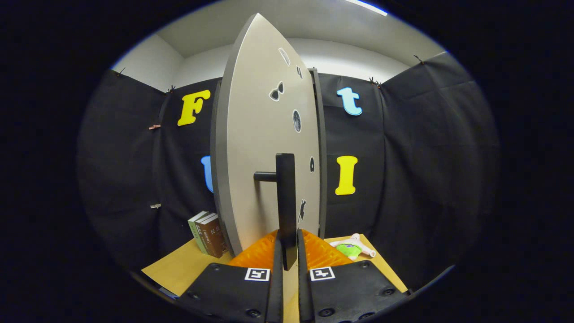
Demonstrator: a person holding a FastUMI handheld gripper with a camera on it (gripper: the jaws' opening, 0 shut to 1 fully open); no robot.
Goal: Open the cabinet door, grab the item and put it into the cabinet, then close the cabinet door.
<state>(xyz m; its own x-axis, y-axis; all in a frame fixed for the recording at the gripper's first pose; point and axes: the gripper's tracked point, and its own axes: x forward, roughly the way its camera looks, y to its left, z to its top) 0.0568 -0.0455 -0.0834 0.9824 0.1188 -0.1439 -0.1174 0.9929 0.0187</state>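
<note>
Gripper [287,251] clamped narrow on handle [285,202], door [264,148] edge-on just ahead; toy [352,247] beyond right finger on table [179,269]; risk: handle slipping out if pull runs off door's arc

Tool [287,251] level, pointing straight ahead. 2 fingers [277,251] run nearly parallel, closed to a narrow slot. Lower end of the door handle [286,206] sits in that slot, with both fingers against its sides, 1 per side, so grip looks made. Handle bar stands upright between them and rises above the fingertips; its bottom tip pokes slightly below the contact zone. Each finger base carries 1 square marker tag, 2 total, both facing the camera, roughly symmetric about the slot. Finger mounts flat, with no visible tilt or roll. Holding hand itself out of frame, so wrist pose cannot be told.
</note>
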